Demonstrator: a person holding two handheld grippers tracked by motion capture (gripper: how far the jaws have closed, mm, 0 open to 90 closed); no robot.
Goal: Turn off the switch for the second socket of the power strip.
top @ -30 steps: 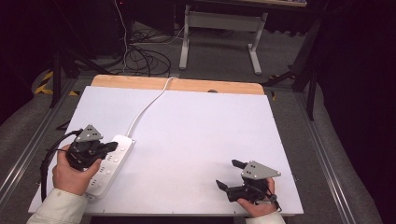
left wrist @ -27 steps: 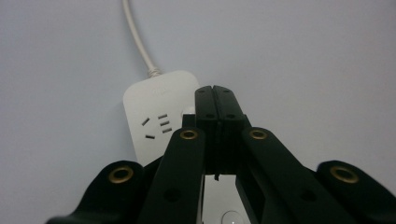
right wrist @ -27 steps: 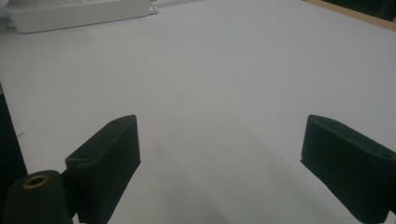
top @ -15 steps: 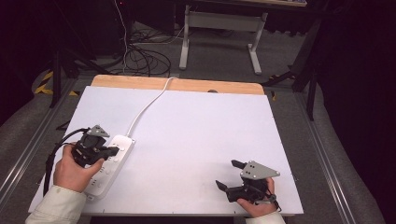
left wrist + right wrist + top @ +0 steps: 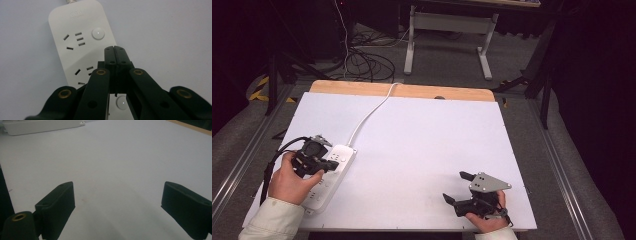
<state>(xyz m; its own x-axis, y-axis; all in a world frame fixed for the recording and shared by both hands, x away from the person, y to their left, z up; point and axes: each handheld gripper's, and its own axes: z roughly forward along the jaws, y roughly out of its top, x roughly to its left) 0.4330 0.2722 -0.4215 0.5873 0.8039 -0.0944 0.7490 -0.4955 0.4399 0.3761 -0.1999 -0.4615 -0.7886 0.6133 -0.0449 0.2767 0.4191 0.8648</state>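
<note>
Lying under everything, the white table (image 5: 422, 150) carries a white power strip (image 5: 329, 175) near its left front corner, with the strip's cord (image 5: 372, 111) running away to the far edge. The left gripper (image 5: 115, 51) hangs over the strip with its jaws pressed together and nothing between them, the tips pointing close to a round switch button (image 5: 98, 33). The right gripper (image 5: 117, 202) rests well apart at the right front, its jaws spread wide over bare table. I think the risk is a slip: the closed tips are narrow, so they may slide off the button, or push the light strip sideways because nothing holds it.
</note>
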